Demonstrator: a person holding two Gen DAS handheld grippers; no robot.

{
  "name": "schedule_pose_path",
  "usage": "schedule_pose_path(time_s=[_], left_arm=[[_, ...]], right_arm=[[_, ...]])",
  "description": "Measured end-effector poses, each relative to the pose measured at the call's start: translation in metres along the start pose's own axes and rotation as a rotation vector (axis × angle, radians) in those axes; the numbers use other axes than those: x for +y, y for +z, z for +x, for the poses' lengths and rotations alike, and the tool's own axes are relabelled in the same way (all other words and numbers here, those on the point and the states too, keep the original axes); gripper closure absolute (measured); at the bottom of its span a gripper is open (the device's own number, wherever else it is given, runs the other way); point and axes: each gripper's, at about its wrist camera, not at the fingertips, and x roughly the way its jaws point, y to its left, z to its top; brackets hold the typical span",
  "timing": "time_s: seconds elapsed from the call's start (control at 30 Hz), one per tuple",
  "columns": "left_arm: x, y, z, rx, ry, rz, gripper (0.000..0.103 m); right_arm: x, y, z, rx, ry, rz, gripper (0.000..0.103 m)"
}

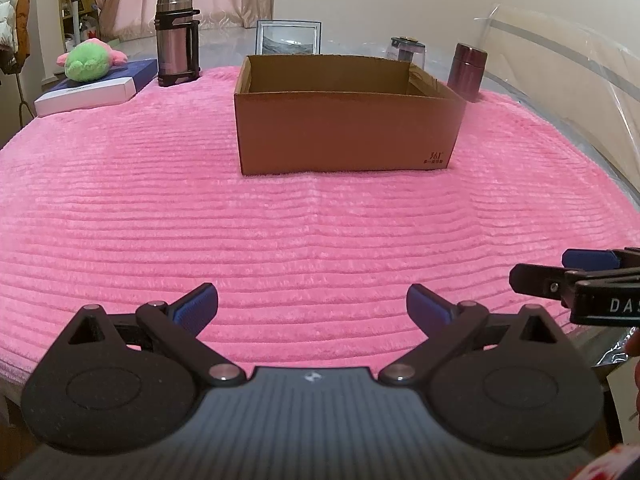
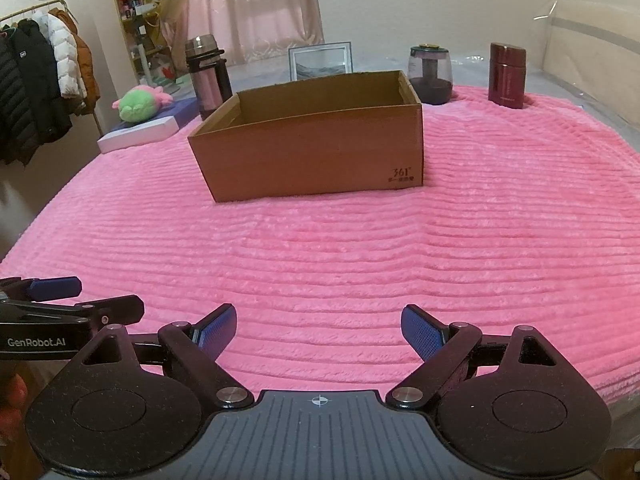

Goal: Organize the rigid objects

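Observation:
An open brown cardboard box (image 1: 344,132) (image 2: 312,156) stands mid-table on a pink ribbed blanket (image 1: 280,232) (image 2: 360,248). Behind it along the far edge stand a steel thermos (image 1: 176,38) (image 2: 208,76) with a black handle, a framed picture (image 1: 289,37) (image 2: 320,60), a glass jar (image 1: 406,49) (image 2: 431,74) with a dark lid and a maroon flask (image 1: 467,71) (image 2: 506,75). My left gripper (image 1: 312,308) is open near the table's front edge with nothing between its blue pads. Beside it my right gripper (image 2: 318,332) is open and empty too.
A green and pink plush toy (image 1: 90,62) (image 2: 140,104) lies on a flat blue and white box (image 1: 96,88) (image 2: 140,132) at the far left. A clear plastic sheet (image 1: 560,60) rises at the right. A coat rack (image 2: 40,80) with jackets stands left of the table.

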Motion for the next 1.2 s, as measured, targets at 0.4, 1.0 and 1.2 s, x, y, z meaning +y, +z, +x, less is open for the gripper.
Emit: schedule_pose_path(time_s=[0.4, 1.0, 1.2], left_arm=[[0.0, 0.0001, 0.0003, 0.0, -0.002, 0.0, 0.004], [-0.0034, 0.0001, 0.0021, -0.001, -0.004, 0.002, 0.004], [-0.004, 0.0001, 0.0025, -0.003, -0.005, 0.002, 0.004]], right_arm=[[0.0007, -0.0003, -0.0006, 0.002, 0.0, 0.0, 0.017], [0.0008, -0.0003, -0.0005, 0.003, 0.001, 0.001, 0.017], [0.0011, -0.0011, -0.0012, 0.002, 0.001, 0.002, 0.017]])
